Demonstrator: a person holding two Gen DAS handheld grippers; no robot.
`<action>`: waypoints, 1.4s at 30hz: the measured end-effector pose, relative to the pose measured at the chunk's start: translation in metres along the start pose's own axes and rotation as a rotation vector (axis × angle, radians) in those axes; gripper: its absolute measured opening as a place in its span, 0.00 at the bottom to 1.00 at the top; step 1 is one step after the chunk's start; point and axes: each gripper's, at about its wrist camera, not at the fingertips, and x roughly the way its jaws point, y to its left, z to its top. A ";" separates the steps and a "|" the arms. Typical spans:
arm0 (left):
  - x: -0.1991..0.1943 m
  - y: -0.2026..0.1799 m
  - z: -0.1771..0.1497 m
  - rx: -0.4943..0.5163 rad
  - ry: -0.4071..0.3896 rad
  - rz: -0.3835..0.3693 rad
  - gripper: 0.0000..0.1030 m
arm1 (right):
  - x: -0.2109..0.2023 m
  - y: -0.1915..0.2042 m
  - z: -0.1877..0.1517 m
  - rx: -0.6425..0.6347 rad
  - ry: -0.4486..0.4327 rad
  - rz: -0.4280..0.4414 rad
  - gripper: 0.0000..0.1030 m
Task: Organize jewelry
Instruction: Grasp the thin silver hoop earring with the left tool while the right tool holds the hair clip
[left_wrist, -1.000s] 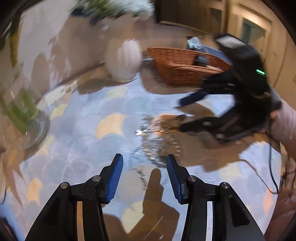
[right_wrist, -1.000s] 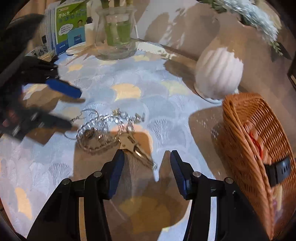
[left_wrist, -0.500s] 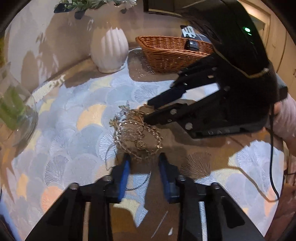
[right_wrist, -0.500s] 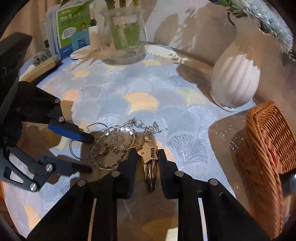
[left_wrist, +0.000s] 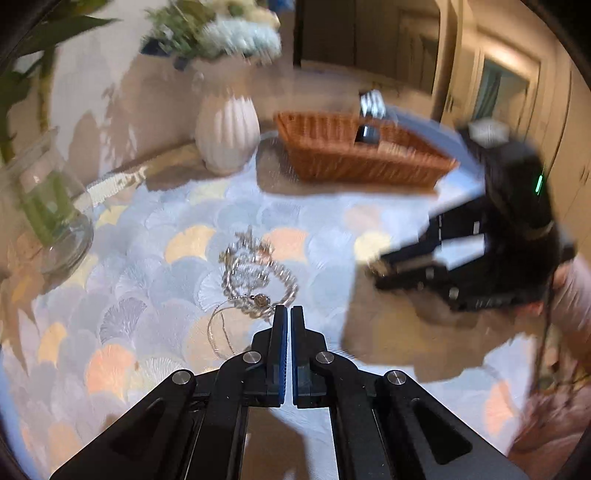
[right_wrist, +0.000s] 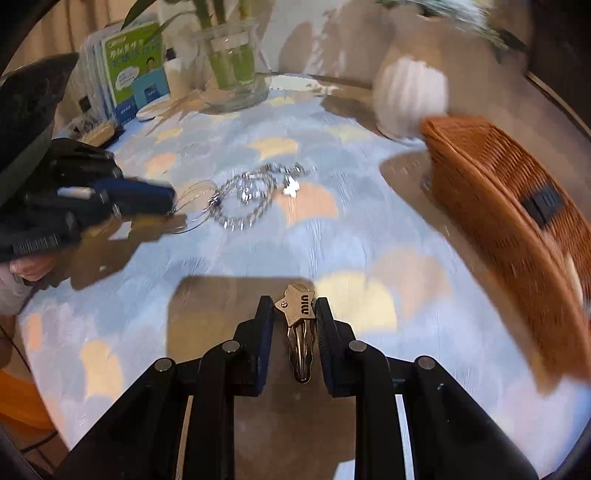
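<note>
A tangle of silver chains (left_wrist: 255, 277) lies on the patterned tablecloth (left_wrist: 155, 258); it also shows in the right wrist view (right_wrist: 247, 199). My left gripper (left_wrist: 287, 314) is shut at the near edge of the tangle, on a chain link as far as I can see. My right gripper (right_wrist: 294, 306) is shut on a star-topped hair clip (right_wrist: 300, 332) and holds it above the cloth, away from the tangle. The wicker basket (left_wrist: 354, 155) stands at the back; it is at the right in the right wrist view (right_wrist: 509, 206).
A white ribbed vase (left_wrist: 227, 136) with flowers stands left of the basket. A glass jar with green stems (left_wrist: 48, 206) is at the left. Booklets (right_wrist: 129, 70) stand behind the jar in the right wrist view. A dark item (left_wrist: 367, 134) lies in the basket.
My left gripper has closed at the edge of the chain tangle. My right gripper has closed on the hair clip and pulled back from the tangle, lifting the clip.
</note>
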 end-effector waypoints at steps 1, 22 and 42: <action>-0.009 0.001 0.000 -0.013 -0.024 -0.012 0.01 | -0.005 -0.003 -0.006 0.027 -0.010 -0.010 0.24; 0.037 -0.002 0.000 -0.047 0.130 0.049 0.44 | -0.040 -0.038 -0.039 0.269 -0.092 -0.003 0.24; -0.037 -0.013 0.028 -0.077 -0.126 -0.129 0.01 | -0.063 -0.042 -0.046 0.290 -0.215 0.020 0.24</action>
